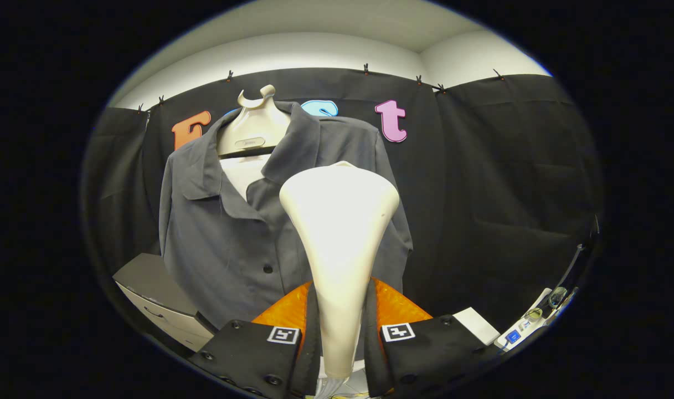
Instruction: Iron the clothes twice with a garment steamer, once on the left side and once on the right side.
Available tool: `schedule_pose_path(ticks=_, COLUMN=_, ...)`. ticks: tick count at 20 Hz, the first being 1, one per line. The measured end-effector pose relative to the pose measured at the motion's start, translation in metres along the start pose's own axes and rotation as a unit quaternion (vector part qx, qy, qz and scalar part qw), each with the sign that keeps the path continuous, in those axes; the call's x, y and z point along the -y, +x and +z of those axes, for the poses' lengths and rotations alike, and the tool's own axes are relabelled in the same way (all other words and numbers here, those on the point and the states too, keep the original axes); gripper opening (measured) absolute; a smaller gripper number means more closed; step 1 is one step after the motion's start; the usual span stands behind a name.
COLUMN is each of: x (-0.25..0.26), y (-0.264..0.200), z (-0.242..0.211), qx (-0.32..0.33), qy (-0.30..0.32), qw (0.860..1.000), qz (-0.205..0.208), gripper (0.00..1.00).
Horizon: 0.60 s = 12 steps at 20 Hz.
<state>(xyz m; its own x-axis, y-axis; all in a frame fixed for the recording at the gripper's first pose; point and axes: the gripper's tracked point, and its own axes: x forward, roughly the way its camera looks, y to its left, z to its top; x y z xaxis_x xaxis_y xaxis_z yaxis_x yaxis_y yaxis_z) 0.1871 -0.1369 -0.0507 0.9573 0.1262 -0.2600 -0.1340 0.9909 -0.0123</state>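
Steamer (339, 244) was sitting right in the claw (341, 338), its cream handle squeezed between both fingers, so the claw was closed down snug on it with no slack showing on either side. The handle ran up from between the fingers and flared out into the wide head, which was pointed at the shirt (231, 233) just beyond it. Couldn't tell if the head was actually touching the cloth or just hanging close to it, the angle hid that.

The shirt was a dark grey button-up with a collar, hung on a pale hanger stand (253, 124) against the black booth wall, collar spread open at the top. From the claw's view the steamer head covered the right half of the shirt front, with the button placket and a dark button (267, 269) showing just left of the handle.

Off to the lower left of the shirt was a grey cabinet (159, 302) with drawers.
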Motion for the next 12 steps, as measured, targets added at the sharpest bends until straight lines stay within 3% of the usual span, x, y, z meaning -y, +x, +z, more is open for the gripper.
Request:
schedule_pose_path(ticks=6, x=-0.003, y=0.036, z=0.033, qx=0.016, qy=-0.012, qw=1.0, qz=0.006, gripper=0.4)
schedule_pose_path(ticks=12, x=-0.004, y=0.064, z=0.011, qx=-0.006, qy=-0.019, qw=1.0, qz=0.015, gripper=0.4)
